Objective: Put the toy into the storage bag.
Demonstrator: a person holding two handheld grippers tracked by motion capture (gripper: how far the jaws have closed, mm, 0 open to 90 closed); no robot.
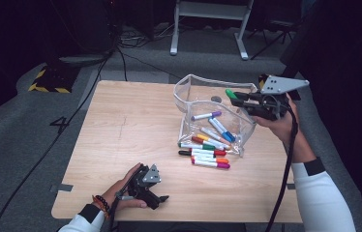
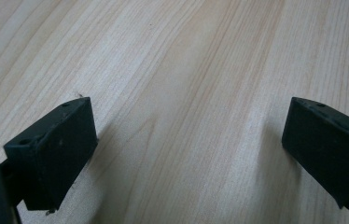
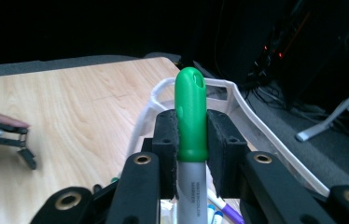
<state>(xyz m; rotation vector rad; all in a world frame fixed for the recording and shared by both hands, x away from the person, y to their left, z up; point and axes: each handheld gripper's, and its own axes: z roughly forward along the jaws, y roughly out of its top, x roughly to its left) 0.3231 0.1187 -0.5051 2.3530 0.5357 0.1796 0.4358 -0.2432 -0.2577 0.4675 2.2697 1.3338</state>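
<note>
Right tongs [image 1: 234, 98] pinching green-capped white marker [image 3: 191, 116] above clear plastic pouch [image 1: 188, 87].
Marker clamped at the cap between both pads, held up over the pouch's open rim at the far right of the light wooden table [image 1: 121, 125]; more coloured markers [image 1: 208, 157] lie in and just in front of the pouch. Left tongs [image 1: 156, 197] spread wide, nothing between them, resting low at the near table edge.

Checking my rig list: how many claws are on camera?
2. The left claw sits open, low over the table near its front edge. The right claw is up above the clear pouch, shut on a green-capped marker.
</note>
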